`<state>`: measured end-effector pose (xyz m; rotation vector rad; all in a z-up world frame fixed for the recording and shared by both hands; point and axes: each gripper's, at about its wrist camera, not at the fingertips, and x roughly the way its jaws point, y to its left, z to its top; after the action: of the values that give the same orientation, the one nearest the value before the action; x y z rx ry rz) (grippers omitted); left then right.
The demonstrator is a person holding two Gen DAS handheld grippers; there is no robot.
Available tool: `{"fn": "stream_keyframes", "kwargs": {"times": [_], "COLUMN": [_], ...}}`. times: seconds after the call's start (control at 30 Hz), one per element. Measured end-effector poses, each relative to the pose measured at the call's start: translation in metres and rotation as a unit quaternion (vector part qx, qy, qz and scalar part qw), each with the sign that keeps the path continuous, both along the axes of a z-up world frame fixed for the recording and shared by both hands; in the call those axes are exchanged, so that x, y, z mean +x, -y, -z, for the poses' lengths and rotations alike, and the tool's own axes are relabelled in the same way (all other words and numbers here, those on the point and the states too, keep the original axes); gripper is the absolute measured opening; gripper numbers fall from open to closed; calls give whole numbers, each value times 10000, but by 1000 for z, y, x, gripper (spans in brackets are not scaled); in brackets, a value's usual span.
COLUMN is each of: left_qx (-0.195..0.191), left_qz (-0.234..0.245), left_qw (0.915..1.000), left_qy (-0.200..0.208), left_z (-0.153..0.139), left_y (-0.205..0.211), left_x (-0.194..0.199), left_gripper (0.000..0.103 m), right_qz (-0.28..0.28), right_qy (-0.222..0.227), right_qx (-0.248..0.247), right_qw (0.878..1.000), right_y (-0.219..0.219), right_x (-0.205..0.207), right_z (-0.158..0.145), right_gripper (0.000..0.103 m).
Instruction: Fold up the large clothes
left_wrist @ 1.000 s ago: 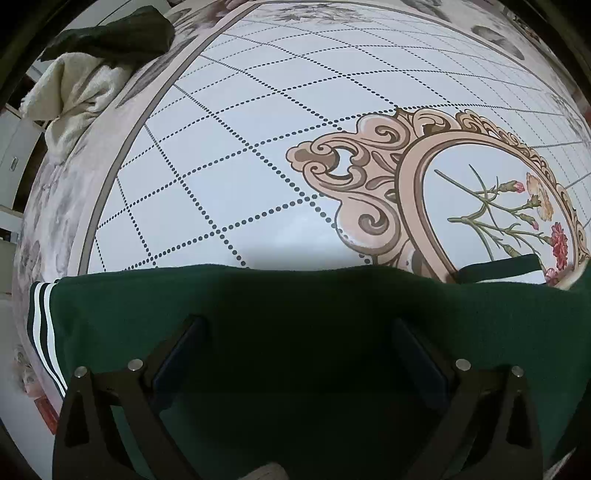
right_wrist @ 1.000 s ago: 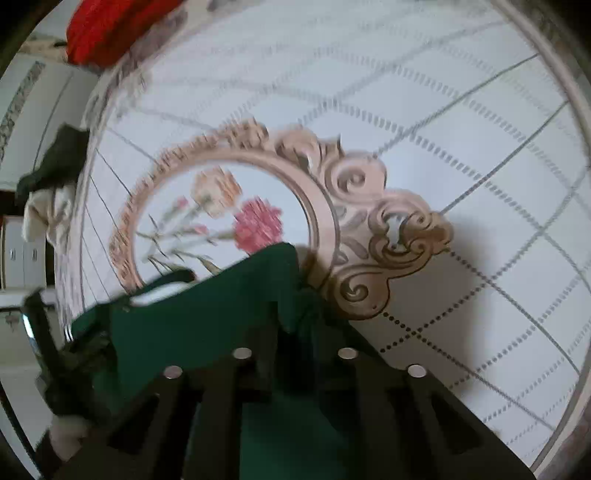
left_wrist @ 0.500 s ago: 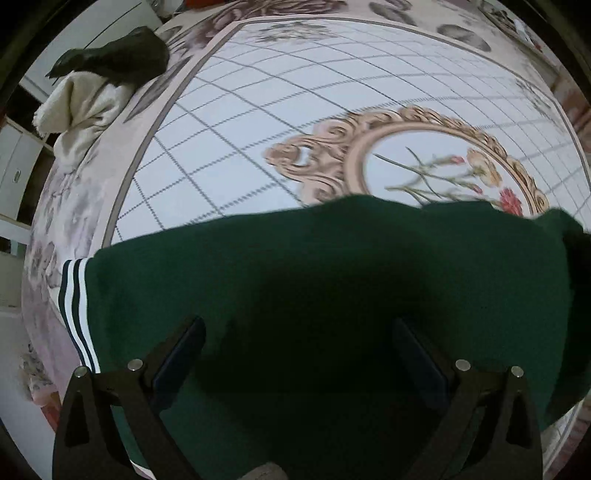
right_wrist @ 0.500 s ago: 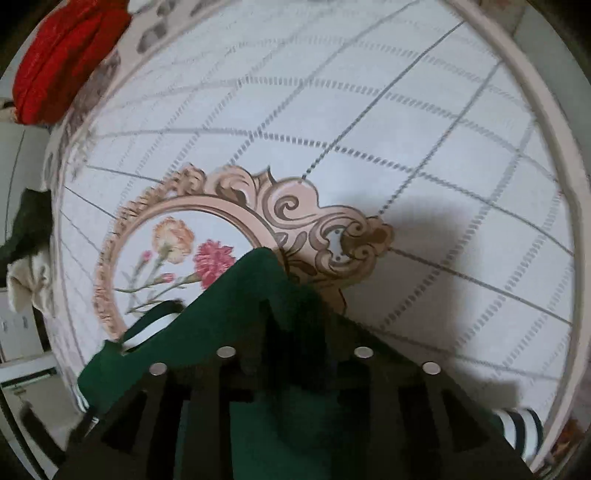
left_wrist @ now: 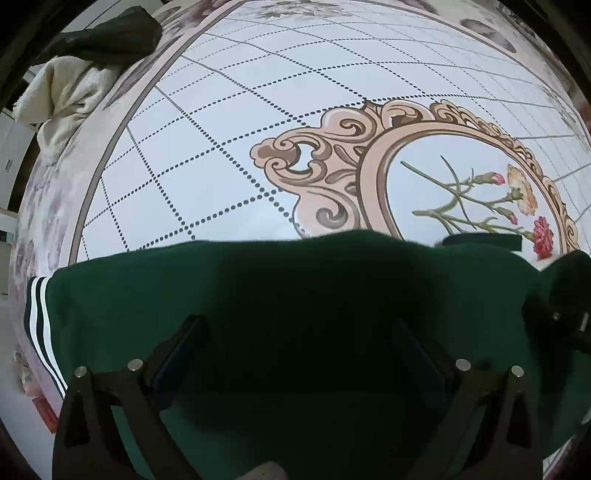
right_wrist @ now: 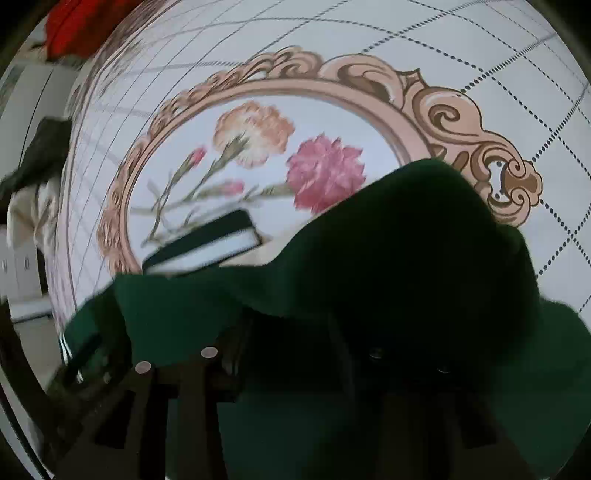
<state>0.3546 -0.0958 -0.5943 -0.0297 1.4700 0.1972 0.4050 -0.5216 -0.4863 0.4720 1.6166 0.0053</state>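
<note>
A large dark green garment [left_wrist: 295, 295] with white stripes at its left cuff [left_wrist: 37, 314] lies across the near part of the patterned surface. My left gripper [left_wrist: 295, 347] sits over it with the jaws wide apart and the cloth lying flat between them. In the right wrist view the same green garment [right_wrist: 406, 240] bulges up over my right gripper [right_wrist: 291, 332], whose jaws stand close together, shut on a fold of the cloth. The right finger is hidden under the fabric. A green and white striped band [right_wrist: 207, 236] lies beyond it.
The surface is a pale cloth with a dotted grid and a floral medallion [left_wrist: 461, 192]. A cream and dark clothes pile [left_wrist: 85, 74] lies at the far left edge. A red garment [right_wrist: 74, 26] lies at the far corner in the right wrist view.
The garment's far edge slid forward over the medallion, then dropped back toward me. The right gripper moved lower and closer to the medallion, and the cloth now covers its fingers.
</note>
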Motion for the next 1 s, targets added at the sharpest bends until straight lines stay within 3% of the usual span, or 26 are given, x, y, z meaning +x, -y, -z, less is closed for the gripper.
{"fn": "stream_keyframes", "kwargs": {"times": [0.07,0.17,0.23,0.27,0.3,0.33,0.4,0.47,0.57,0.63,0.67,0.73,0.77,0.8,0.83,0.87,0.9,0.93,0.97,1.0], "left_qx": [42,-28,-73,-57,-26,44,129,54,-108,-214,-261,-280,-271,-247,-223,-200,-162,-140,-129,-124], "left_qz": [-12,147,296,423,526,648,694,538,430,375,352,364,376,393,401,409,437,467,479,478], "left_qw": [10000,9998,9993,9988,9984,9978,9975,9984,9990,9991,9990,9989,9989,9989,9989,9990,9989,9988,9988,9988], "left_qy": [-50,129,214,232,218,158,87,137,45,-9,-33,-50,-49,-44,-45,-48,-50,-48,-46,-40], "left_z": [-7,-34,-48,-51,-51,-45,-35,-32,-26,-23,-21,-20,-20,-19,-19,-19,-19,-17,-17,-17], "left_y": [1,4,14,22,28,36,44,44,40,36,35,35,35,36,36,38,39,38,39,39], "left_x": [0,-9,-21,-28,-34,-41,-47,-49,-44,-43,-42,-41,-41,-40,-40,-40,-39,-37,-38,-38], "left_gripper": [103,103,103,103,103,103,103,103,103,103,103,103,103,103,103,103,103,103,103,103], "right_qz": [-52,297,877,1076,1457,1717,2061,2512,3239,3348,3305,3178,3132,3042,2942,2906,2870,2861,2842,2724], "right_qy": [-78,45,429,579,874,1086,1118,842,673,906,1249,1656,1784,1917,1932,1929,1963,2001,1985,1930], "right_qx": [73,563,886,897,766,571,121,126,947,1580,1846,2044,2172,2469,2815,2999,3214,3485,3516,3386], "right_qw": [9999,9980,9913,9884,9825,9775,9721,9642,9389,9245,9171,9109,9071,8999,8927,8879,8808,8699,8696,8797], "right_y": [2,25,57,69,90,107,132,158,177,181,181,180,176,171,163,160,153,146,142,137], "right_x": [0,-16,-58,-75,-110,-140,-187,-232,-261,-260,-251,-236,-229,-220,-212,-210,-206,-204,-204,-202], "right_z": [-9,-33,-64,-75,-91,-102,-108,-91,-42,-10,1,9,9,9,11,12,12,13,13,14], "right_gripper": [41,46,60,75,83,83,84,84,84,84,85,94,94,88,79,62,55,55,55,56]}}
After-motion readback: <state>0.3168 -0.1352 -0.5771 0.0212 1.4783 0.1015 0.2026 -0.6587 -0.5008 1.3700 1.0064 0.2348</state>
